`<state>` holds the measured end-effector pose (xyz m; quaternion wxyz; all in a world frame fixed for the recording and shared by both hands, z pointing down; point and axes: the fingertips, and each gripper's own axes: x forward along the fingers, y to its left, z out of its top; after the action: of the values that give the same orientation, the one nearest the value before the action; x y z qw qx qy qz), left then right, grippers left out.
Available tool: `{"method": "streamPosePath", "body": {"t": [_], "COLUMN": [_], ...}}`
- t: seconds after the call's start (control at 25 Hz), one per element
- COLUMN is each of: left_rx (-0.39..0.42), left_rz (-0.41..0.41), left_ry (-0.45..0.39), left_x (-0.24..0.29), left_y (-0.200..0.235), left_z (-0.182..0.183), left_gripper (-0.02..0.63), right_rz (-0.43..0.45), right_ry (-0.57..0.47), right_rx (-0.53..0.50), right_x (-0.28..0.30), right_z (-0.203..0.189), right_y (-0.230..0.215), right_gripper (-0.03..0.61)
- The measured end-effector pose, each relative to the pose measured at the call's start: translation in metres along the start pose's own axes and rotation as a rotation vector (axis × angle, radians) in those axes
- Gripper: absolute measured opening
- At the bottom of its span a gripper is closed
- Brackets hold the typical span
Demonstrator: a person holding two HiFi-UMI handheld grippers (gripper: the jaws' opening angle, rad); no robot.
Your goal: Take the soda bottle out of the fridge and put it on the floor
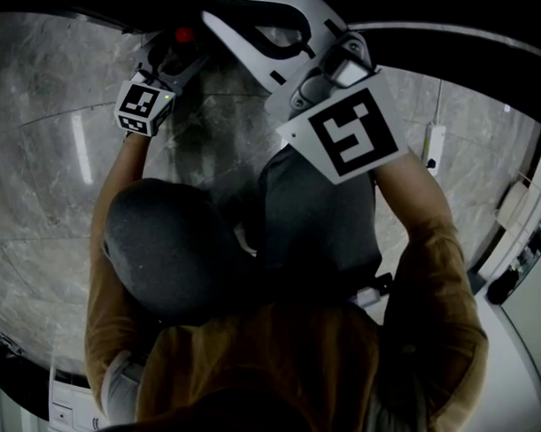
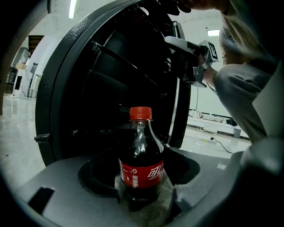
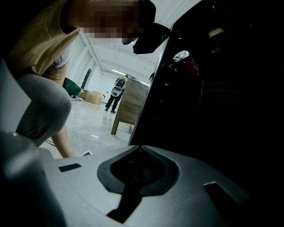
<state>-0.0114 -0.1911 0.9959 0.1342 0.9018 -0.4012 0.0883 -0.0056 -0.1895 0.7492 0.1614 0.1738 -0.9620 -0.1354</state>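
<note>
Bottle: dark plastic soda bottle (image 2: 141, 164) with a red label, in front of the open black fridge (image 2: 111, 88), above the pale marble floor (image 1: 39, 174).
Axis: long axis vertical, red cap (image 2: 140, 113) pointing up, base down.
Left gripper (image 2: 143, 191): grey jaws spread wide, closed against the bottle's lower sides and holding it.
Right gripper (image 3: 133, 177): jaws together, nothing between them, raised beside the fridge's edge.
Person: crouched in a mustard sleeve (image 1: 441, 276) and grey trousers.
</note>
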Motion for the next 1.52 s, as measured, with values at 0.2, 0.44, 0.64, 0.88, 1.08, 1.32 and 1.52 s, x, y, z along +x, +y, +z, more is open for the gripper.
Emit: {"method": "streamPosePath", "body": {"t": [0.2,0.44,0.64,0.88,1.08,1.32,1.52], "left_rx": [0.040,0.061,0.100,0.100,0.093,0.104,0.106], "left_rz": [-0.021,-0.040,-0.064,-0.061,-0.035,-0.024,-0.028], "left_ry": [0.023,0.036,0.064,0.086,0.054,0.031,0.019], "left_x": [-0.003,-0.005,-0.006,-0.006,-0.009,-0.011,-0.018], "left_y": [-0.003,-0.013,-0.023,-0.024,-0.026,-0.025,-0.028], "left_z": [-0.007,-0.008,-0.013,-0.016,0.002,0.017,0.030], "left_gripper": [0.302,0.302,0.304,0.307,0.336,0.344,0.344], "right_rz": [0.004,0.001,0.000,-0.016,-0.010,-0.011,-0.007], "right_ry": [0.016,0.026,0.011,-0.022,-0.027,-0.051,-0.064], "right_rx": [-0.012,-0.029,-0.034,-0.027,-0.030,-0.024,-0.015], "right_x": [0.005,-0.001,-0.002,-0.004,-0.009,-0.005,0.002], "right_z": [-0.003,0.002,0.010,0.021,0.026,0.030,0.032], "right_y": [0.004,0.005,0.007,0.008,0.010,0.013,0.012], "right_gripper": [0.002,0.002,0.002,0.002,0.002,0.002,0.002]}}
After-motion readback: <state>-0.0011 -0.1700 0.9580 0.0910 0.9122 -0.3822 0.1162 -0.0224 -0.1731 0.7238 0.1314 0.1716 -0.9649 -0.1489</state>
